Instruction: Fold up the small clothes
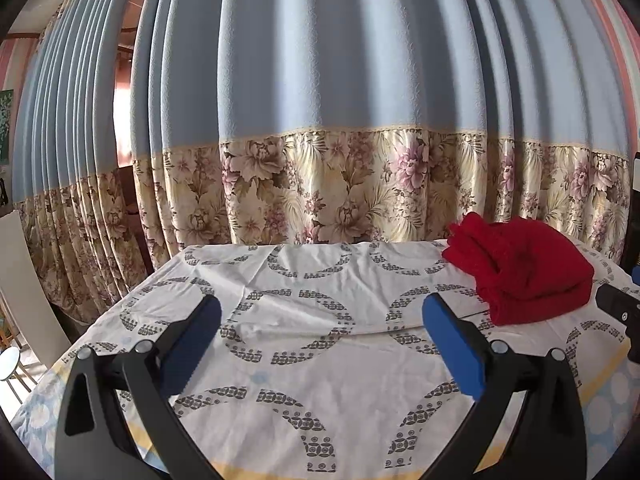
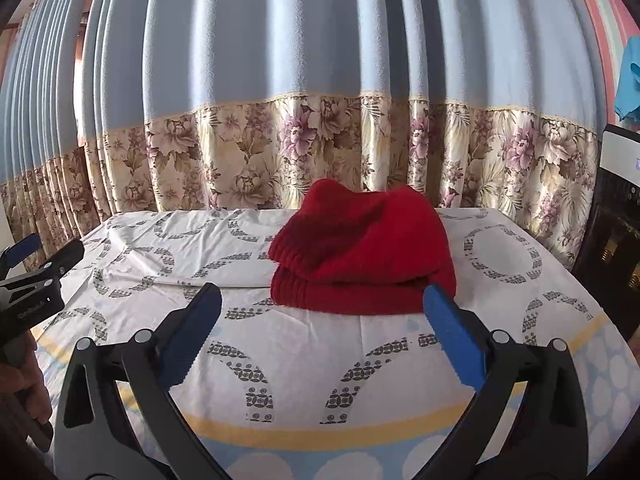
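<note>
A red knitted garment (image 2: 362,256) lies folded over on itself on the table, which is covered by a white cloth (image 2: 280,360) printed with grey arcs of small ringed dots and bordered in yellow and pale blue. The garment sits toward the far edge of the tabletop, closer to the far right corner than the left, its ribbed hem facing the near edge.

The right gripper (image 2: 322,340) hovers over the near part of the tabletop, its blue-padded fingers spread wide and holding nothing; the tip of its right finger overlaps the garment's lower right corner in this view, but whether it touches cannot be told. The left gripper (image 1: 320,344) hangs above the left half of the tabletop, equally wide apart and empty, well apart from the red garment (image 1: 524,268), which lies to its right.

In the right wrist view the left gripper's black body (image 2: 30,280) shows at the left edge, bearing small white lettering too blurred to read, with part of a hand (image 2: 24,392) below it.

Behind the far edge hangs a blue curtain (image 2: 320,40) with a floral band (image 2: 320,148) along its bottom.
</note>
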The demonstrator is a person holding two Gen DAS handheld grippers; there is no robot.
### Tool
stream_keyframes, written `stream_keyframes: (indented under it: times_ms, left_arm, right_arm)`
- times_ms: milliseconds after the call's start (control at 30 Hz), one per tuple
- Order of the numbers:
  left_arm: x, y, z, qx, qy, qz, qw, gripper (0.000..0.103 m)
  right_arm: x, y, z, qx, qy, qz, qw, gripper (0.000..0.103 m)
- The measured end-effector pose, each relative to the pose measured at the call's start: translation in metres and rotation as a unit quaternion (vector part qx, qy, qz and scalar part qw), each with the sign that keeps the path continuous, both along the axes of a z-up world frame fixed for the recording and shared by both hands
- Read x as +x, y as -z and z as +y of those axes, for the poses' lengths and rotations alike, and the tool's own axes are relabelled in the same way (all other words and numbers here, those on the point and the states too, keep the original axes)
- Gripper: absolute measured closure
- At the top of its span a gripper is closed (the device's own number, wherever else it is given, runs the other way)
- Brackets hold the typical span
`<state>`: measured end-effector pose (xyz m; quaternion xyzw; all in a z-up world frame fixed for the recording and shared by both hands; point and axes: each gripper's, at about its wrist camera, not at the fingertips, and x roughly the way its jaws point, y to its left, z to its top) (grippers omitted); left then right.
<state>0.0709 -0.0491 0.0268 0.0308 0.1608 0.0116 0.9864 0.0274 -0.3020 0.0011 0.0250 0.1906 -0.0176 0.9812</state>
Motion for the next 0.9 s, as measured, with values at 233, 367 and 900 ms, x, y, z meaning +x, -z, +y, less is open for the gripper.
stream_keyframes:
  times_ms: [233,367,900]
  left_arm:
    - [0.0030,0.0015,-0.0013,0.001,0.001,0.004,1.0000,0.002]
    - [0.0029,0.0017,-0.0013,-0.001,-0.001,0.003,1.0000,0.002]
    - [0.0027,0.0022,-0.0017,-0.001,-0.009,-0.002,1.0000,0.002]
  right_arm:
    - [0.0015,0.0006,-0.0021,-0.001,0.004,0.002,1.000,0.003]
    - [0.0002,-0.0003,-0.0012,-0.003,0.003,-0.001,1.000,0.003]
    - [-0.0006,-0.0036,-0.0050,-0.002,0.006,-0.004,1.000,0.003]
